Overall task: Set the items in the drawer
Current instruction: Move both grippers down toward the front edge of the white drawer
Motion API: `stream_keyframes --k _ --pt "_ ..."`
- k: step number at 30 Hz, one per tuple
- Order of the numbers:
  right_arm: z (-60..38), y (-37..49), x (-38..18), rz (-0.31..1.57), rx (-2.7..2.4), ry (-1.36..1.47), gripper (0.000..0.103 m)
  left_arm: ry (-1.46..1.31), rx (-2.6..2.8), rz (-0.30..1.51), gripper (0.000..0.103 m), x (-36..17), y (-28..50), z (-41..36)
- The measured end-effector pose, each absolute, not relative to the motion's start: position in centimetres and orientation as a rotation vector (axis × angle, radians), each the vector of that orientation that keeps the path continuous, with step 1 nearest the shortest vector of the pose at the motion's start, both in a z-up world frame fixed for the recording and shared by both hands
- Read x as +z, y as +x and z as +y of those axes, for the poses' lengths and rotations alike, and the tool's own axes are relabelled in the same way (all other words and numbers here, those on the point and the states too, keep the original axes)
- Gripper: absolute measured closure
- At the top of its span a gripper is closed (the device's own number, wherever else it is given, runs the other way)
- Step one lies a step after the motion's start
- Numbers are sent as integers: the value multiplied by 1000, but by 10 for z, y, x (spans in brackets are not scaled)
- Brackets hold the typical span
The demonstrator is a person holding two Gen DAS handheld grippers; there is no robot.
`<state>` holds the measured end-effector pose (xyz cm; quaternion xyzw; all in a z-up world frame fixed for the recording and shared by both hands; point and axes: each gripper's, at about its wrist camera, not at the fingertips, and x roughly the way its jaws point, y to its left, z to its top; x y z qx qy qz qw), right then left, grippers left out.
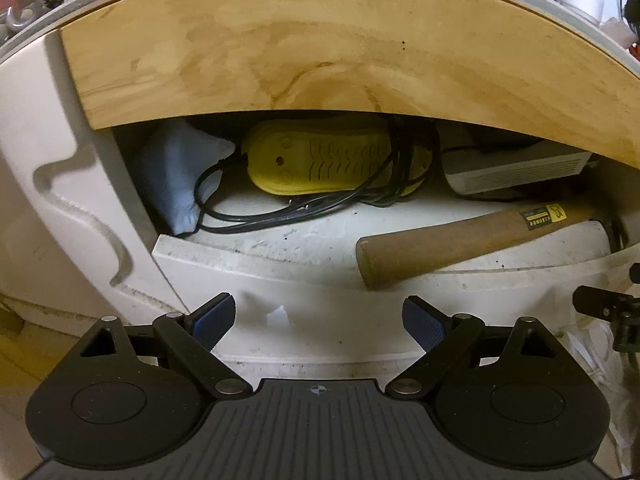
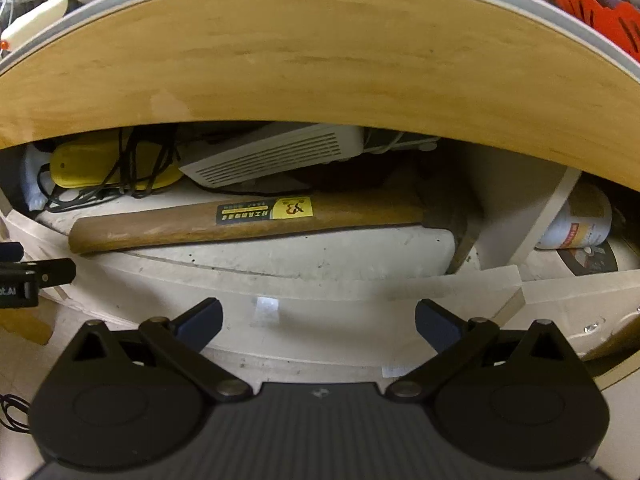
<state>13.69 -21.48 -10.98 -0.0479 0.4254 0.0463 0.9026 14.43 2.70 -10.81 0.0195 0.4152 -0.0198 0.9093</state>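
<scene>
A white drawer point(image 1: 280, 280) stands pulled out under a wooden desk edge point(image 1: 320, 52); it also shows in the right wrist view point(image 2: 320, 284). Inside lie a wooden-handled hammer point(image 1: 460, 248) point(image 2: 240, 222), a yellow shoe-shaped device point(image 1: 320, 160) point(image 2: 104, 168) wrapped in black cord, a white vented box point(image 1: 516, 172) point(image 2: 280, 156) and a blue-grey cloth bag point(image 1: 180, 176). My left gripper point(image 1: 318, 326) is open and empty in front of the drawer front. My right gripper point(image 2: 318, 324) is open and empty in front of the drawer front too.
A white divider wall point(image 2: 516, 216) closes the drawer's right side; beyond it lies a white can point(image 2: 580, 224). A white cabinet side panel point(image 1: 60, 220) stands at the left. The other gripper shows at the frame edge in each wrist view point(image 1: 608, 312) point(image 2: 28, 280). Clutter sits on the desk top.
</scene>
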Motion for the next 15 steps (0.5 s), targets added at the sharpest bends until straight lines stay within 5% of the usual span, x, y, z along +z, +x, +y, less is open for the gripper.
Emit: stream_keyframes --k 12,15 --pt "-214 144 -110 883 99 -119 0 72 -62 856 12 -109 145 27" --pt "-214 144 -109 880 101 -131 0 72 -68 853 18 -109 144 28"
